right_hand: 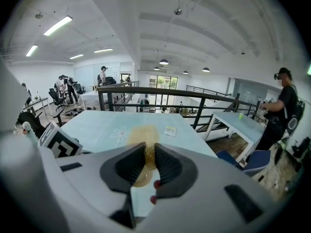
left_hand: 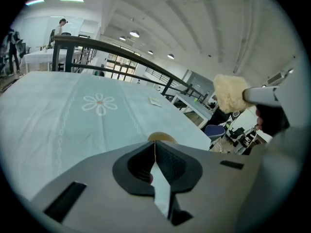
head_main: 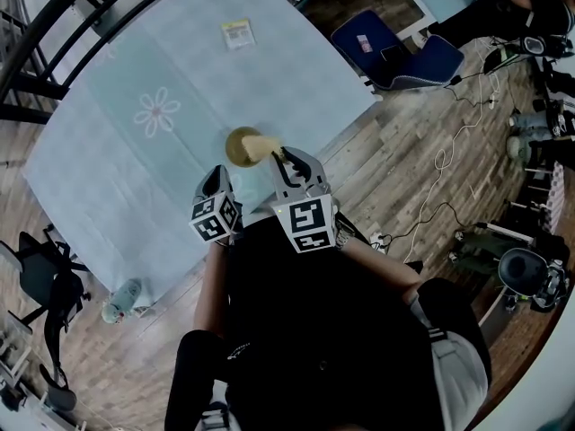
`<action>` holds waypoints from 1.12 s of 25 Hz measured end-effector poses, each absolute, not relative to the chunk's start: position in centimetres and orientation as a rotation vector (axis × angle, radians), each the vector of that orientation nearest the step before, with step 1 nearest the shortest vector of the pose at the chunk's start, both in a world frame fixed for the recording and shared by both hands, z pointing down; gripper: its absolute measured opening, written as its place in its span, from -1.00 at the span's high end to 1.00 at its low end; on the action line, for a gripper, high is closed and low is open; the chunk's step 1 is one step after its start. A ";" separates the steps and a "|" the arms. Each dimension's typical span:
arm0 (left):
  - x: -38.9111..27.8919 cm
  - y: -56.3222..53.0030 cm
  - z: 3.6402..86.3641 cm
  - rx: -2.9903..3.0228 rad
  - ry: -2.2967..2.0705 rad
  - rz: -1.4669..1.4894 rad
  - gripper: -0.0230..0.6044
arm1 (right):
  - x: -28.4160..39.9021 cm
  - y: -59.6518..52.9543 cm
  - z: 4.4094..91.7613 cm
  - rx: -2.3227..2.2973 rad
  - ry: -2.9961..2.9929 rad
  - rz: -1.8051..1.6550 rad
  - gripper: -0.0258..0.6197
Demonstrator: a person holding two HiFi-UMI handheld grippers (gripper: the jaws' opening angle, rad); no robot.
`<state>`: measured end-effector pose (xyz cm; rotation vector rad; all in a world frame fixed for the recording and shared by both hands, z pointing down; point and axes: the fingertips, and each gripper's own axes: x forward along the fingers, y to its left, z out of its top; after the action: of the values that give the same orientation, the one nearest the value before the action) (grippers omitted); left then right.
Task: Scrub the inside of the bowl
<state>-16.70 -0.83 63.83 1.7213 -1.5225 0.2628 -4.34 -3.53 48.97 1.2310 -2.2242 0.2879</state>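
Observation:
A tan bowl point(head_main: 235, 148) stands on the light blue tablecloth point(head_main: 135, 178) near the table's front edge. My left gripper point(head_main: 219, 178) comes at it from the near left. In the left gripper view its jaws point(left_hand: 155, 145) are pressed together on the bowl's thin rim point(left_hand: 163, 138). My right gripper point(head_main: 286, 162) is shut on a fluffy yellow sponge point(head_main: 261, 145) that hangs over the bowl's right side. In the right gripper view the sponge point(right_hand: 142, 136) sticks out beyond the jaws point(right_hand: 146, 152), with the bowl point(right_hand: 137, 177) below. The left gripper view shows the sponge point(left_hand: 230, 93) held up at the right.
A small card point(head_main: 238, 32) lies at the table's far side, past a printed flower point(head_main: 157, 112). A dark railing point(head_main: 54, 25) runs along the far left. On the wooden floor are a blue chair point(head_main: 388, 54), cables point(head_main: 449, 151), a bottle point(head_main: 122, 300) and a black chair point(head_main: 38, 277).

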 end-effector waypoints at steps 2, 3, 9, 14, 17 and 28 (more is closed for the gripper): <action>-16.1 -0.7 62.1 1.789 -1.524 0.239 0.88 | -4.4 -3.4 49.1 1.228 -2.229 0.305 0.72; -15.7 -0.7 61.3 1.834 -1.522 0.236 0.88 | -4.5 -3.4 49.1 1.224 -2.231 0.312 0.72; -13.6 -1.1 55.4 2.062 -1.533 0.205 0.88 | -4.8 -3.0 49.1 1.213 -2.249 0.321 0.72; -12.8 -1.1 51.4 2.161 -1.570 0.149 0.88 | -4.6 -3.0 48.4 1.242 -2.274 0.316 0.73; -12.9 -1.1 49.0 2.197 -1.613 0.105 0.88 | -4.7 -3.2 47.4 1.261 -2.324 0.313 0.73; -14.8 0.2 46.4 2.172 -1.728 0.039 0.88 | -5.2 -2.5 46.1 1.252 -2.415 0.279 0.73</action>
<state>-14.78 0.15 46.35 2.1722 -1.7282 0.0393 -5.17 -2.52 46.06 1.2522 -2.4152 0.2786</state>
